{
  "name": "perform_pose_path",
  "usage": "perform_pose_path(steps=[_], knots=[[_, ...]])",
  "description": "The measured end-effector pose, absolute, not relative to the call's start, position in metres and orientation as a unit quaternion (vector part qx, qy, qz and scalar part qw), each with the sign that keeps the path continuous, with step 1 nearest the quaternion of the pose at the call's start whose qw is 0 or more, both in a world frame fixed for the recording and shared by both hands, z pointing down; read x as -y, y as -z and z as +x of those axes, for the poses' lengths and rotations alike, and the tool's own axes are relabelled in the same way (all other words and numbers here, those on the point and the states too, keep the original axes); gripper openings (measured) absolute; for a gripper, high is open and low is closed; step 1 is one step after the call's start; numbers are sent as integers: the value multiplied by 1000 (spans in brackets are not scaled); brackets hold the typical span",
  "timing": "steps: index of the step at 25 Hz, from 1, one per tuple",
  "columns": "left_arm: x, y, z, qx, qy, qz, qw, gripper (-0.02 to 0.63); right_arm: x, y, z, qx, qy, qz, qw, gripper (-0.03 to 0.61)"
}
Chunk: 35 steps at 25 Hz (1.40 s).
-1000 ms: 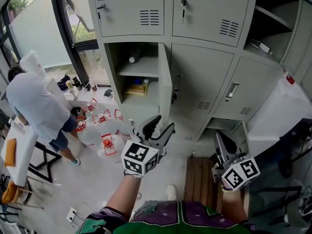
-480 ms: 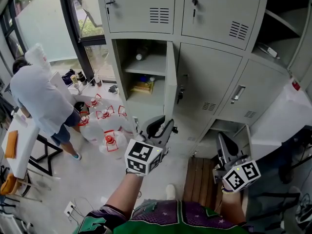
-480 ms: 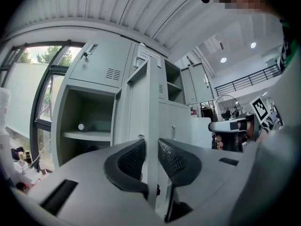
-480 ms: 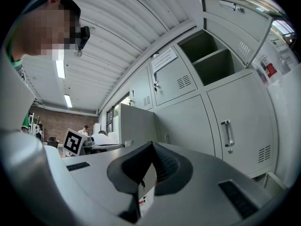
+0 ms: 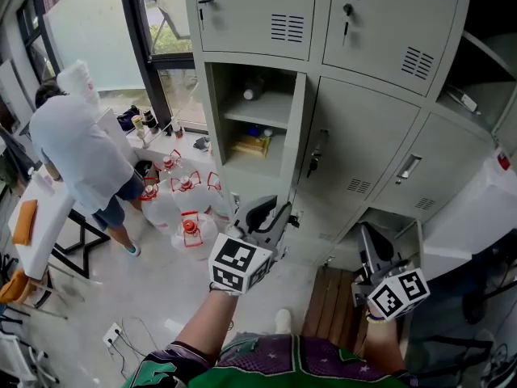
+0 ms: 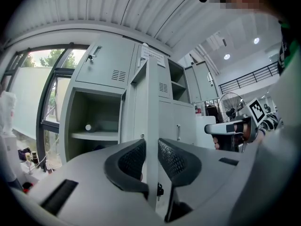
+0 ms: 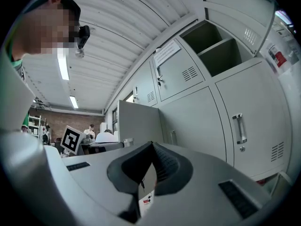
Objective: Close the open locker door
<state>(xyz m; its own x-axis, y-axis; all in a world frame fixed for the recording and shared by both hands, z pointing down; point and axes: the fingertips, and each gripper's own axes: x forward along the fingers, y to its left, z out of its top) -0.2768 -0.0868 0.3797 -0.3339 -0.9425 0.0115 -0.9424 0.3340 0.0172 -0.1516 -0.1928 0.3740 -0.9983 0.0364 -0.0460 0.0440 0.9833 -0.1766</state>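
A: Nearest first, then?
B: Left gripper (image 6: 151, 144), low in the middle of the head view, marker cube (image 5: 236, 265) toward the camera. Jaws narrow, just closed in, pads pressed against both faces of the locker door (image 5: 296, 140) at its free edge.
A: Clamped, then, not merely around it?
B: Clamped, going by the left gripper view: no gap at either pad.
A: And on the right?
B: Right gripper (image 7: 152, 147), held low near a wooden board (image 5: 329, 305) on the floor, well apart from the open door. Jaws tight together, with nothing between them.
A: Where precisely, that door?
B: In the row below the top lockers, swung out toward the camera, seen edge-on, hinged along the right side of its compartment (image 5: 242, 176) and just beside a closed door (image 5: 367, 148).
A: Inside?
B: A shelf (image 5: 258, 111) with a bottle (image 5: 253, 93) lying on it; underneath, a yellowish box (image 5: 252, 142).
A: Farther off?
B: Left of the lockers, on the floor, clear jugs (image 5: 166, 212) with red caps; beyond those, a person in white (image 5: 77, 140) beside a table, near the window (image 5: 97, 47).
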Motion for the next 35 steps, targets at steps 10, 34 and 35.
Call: perform_pose_path(steps=[10, 34, 35], knots=[[75, -378, -291, 833, -3, 554, 8, 101, 195, -370, -189, -992, 100, 73, 30, 5], [31, -375, -347, 896, 5, 444, 2, 106, 206, -371, -263, -980, 107, 162, 42, 5], [30, -376, -348, 898, 6, 441, -2, 107, 207, -371, -264, -980, 107, 164, 43, 5]])
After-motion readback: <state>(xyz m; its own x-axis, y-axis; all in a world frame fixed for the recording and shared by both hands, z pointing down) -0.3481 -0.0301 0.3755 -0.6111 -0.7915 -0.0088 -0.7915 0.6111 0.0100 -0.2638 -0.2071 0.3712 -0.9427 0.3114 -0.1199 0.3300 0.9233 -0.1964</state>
